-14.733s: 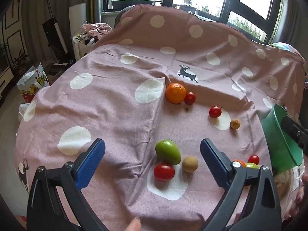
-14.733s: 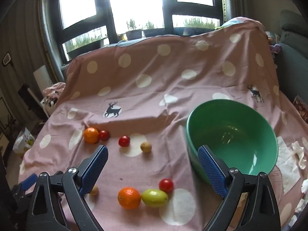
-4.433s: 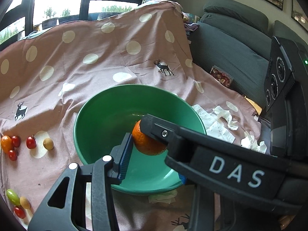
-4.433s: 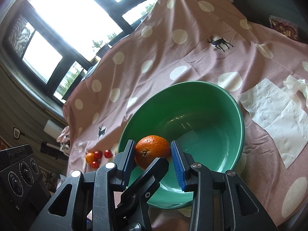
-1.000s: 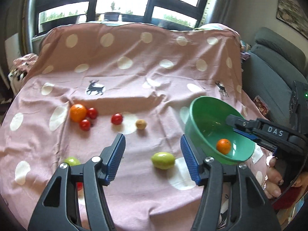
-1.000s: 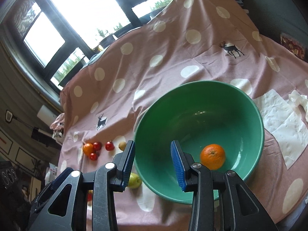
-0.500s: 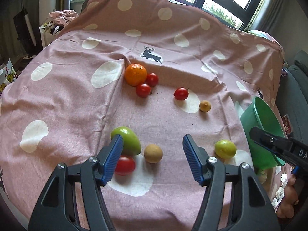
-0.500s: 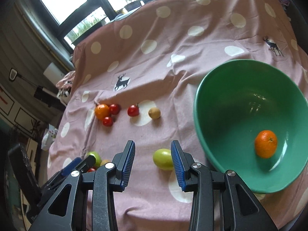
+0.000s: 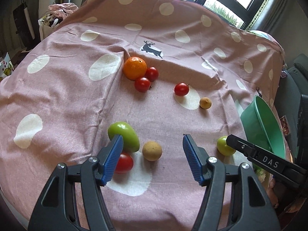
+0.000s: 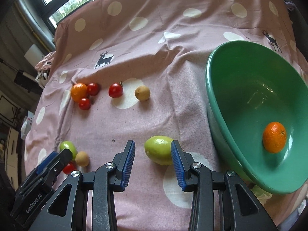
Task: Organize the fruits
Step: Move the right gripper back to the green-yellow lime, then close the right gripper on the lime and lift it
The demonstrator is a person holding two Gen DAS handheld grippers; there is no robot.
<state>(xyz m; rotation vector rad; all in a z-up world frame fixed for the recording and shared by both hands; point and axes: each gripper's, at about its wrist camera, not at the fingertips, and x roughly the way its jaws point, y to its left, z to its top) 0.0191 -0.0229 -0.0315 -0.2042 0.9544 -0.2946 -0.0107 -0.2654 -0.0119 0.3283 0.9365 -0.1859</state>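
Left gripper point(image 9: 153, 160) hangs released, a tan fruit point(image 9: 152, 151) between its jaws. Right gripper point(image 10: 153, 163), jaws spread, flanks a green fruit point(image 10: 158, 150); the bowl point(image 10: 217, 104) right of them holds an orange point(image 10: 274, 137).

We see a green bowl point(image 10: 217, 104) tilted on the cloth, one orange point(image 10: 274, 137) inside. A yellow-green fruit point(image 10: 158, 150) lies just beside it. Farther off sit a second orange point(image 9: 135, 68) touching two red tomatoes point(image 9: 142, 84), a lone tomato point(image 9: 181, 89), two tan fruits point(image 9: 152, 151) and a green mango point(image 9: 124, 133).
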